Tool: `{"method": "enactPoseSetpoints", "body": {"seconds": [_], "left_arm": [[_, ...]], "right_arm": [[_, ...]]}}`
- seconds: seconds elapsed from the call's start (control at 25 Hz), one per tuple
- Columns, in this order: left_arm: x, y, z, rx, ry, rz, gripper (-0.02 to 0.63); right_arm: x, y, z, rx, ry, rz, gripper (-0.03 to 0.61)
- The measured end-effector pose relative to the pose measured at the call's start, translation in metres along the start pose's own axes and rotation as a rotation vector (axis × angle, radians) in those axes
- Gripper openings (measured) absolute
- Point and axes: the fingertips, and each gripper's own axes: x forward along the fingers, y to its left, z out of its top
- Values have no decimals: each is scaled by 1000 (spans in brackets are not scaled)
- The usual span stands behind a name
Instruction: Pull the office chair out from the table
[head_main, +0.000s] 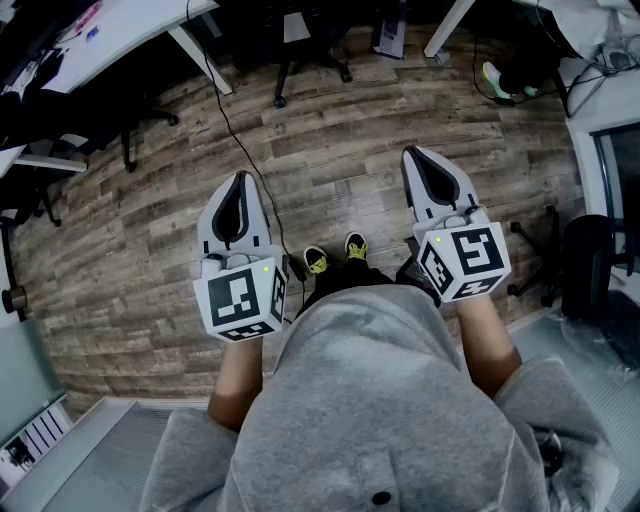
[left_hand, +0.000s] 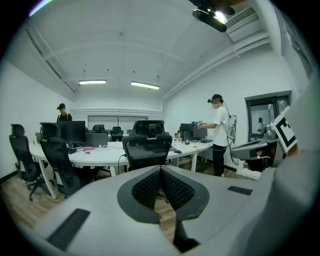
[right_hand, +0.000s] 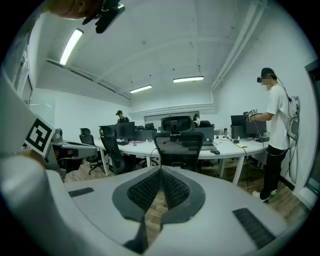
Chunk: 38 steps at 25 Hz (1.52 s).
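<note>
A black mesh-backed office chair (left_hand: 148, 148) with a headrest is tucked in at a curved white table (left_hand: 97, 156), straight ahead and some way off in the left gripper view. The right gripper view shows the same chair (right_hand: 180, 146) at the table (right_hand: 227, 148). In the head view only the chair's wheeled base (head_main: 312, 52) shows at the top, under the table's edge (head_main: 125, 30). My left gripper (head_main: 240, 178) and right gripper (head_main: 412, 152) hover side by side over the wooden floor, well short of the chair. Both are shut with nothing between the jaws.
Other black chairs (left_hand: 56, 157) line the table to the left. A person in a white shirt (right_hand: 276, 125) stands at the right, another person (left_hand: 62, 114) at the back. A black cable (head_main: 240, 140) runs across the floor. My shoes (head_main: 335, 255) are between the grippers.
</note>
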Motion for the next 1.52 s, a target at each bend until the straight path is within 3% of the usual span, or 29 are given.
{"method": "enactPoseSetpoints", "body": {"seconds": [0.52, 0.96, 1.52], "left_arm": [[-9, 24, -3, -12, -9, -7, 12], [-24, 56, -8, -33, -21, 15, 12], [-9, 61, -6, -22, -30, 11, 12]], "right_arm": [[12, 19, 8, 43, -15, 2, 28], [26, 65, 19, -49, -26, 45, 28], [38, 61, 24, -69, -36, 36, 28]]}}
